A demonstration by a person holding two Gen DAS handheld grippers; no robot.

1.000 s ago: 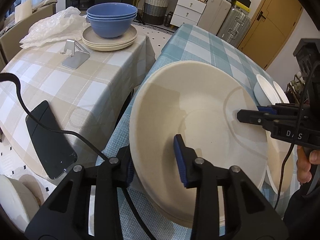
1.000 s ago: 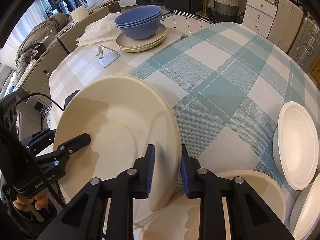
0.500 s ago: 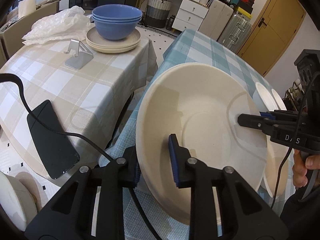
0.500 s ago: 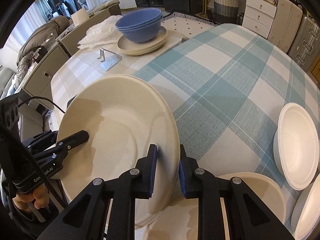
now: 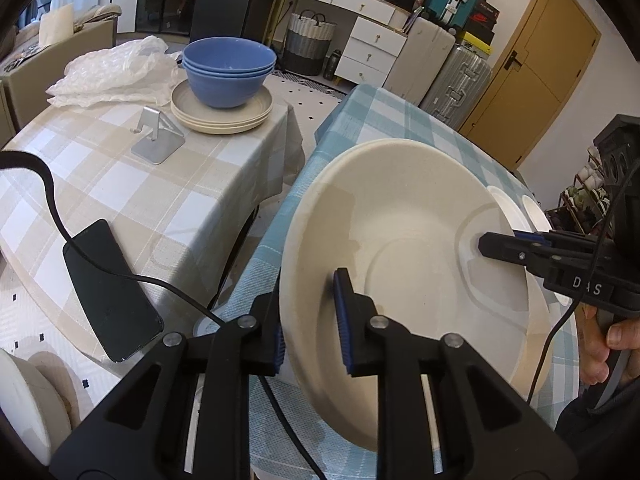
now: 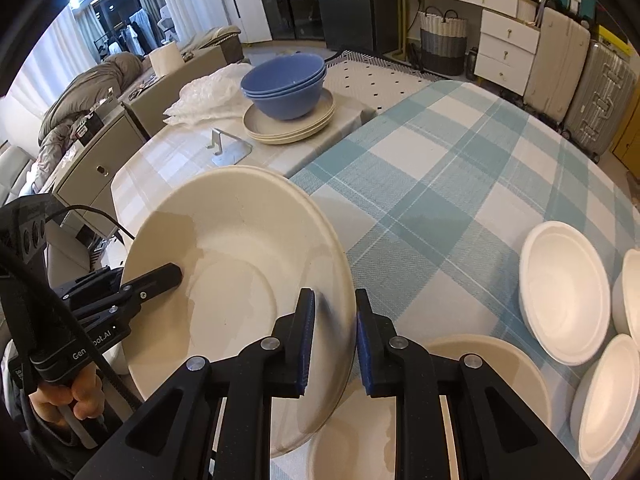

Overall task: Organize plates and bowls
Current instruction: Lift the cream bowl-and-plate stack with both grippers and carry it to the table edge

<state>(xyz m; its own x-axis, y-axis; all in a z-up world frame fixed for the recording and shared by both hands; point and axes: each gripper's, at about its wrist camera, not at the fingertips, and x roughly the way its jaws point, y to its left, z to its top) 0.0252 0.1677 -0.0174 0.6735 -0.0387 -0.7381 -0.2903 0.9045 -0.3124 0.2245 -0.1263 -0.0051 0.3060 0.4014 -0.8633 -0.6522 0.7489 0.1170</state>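
A large cream plate (image 5: 404, 264) is held tilted above the blue-checked table, gripped at opposite rims. My left gripper (image 5: 310, 316) is shut on its near rim. My right gripper (image 6: 334, 336) is shut on its other rim, and the plate also shows in the right wrist view (image 6: 240, 272). Another cream plate (image 6: 472, 384) lies flat on the table below. Stacked blue bowls (image 5: 229, 70) sit on a pile of cream plates (image 5: 222, 114) on the beige-checked table. Several white plates (image 6: 564, 292) lie at the right.
A black phone (image 5: 110, 290) with a cable and a metal stand (image 5: 158, 140) lie on the beige-checked table (image 5: 100, 184). Crumpled plastic wrap (image 5: 108, 70) lies behind them. A gap separates the two tables. Suitcases and white drawers stand at the back.
Both grippers have lifted the cream plate and tilted it more upright, and moved it a little toward the beige table. The other dishes have not moved.
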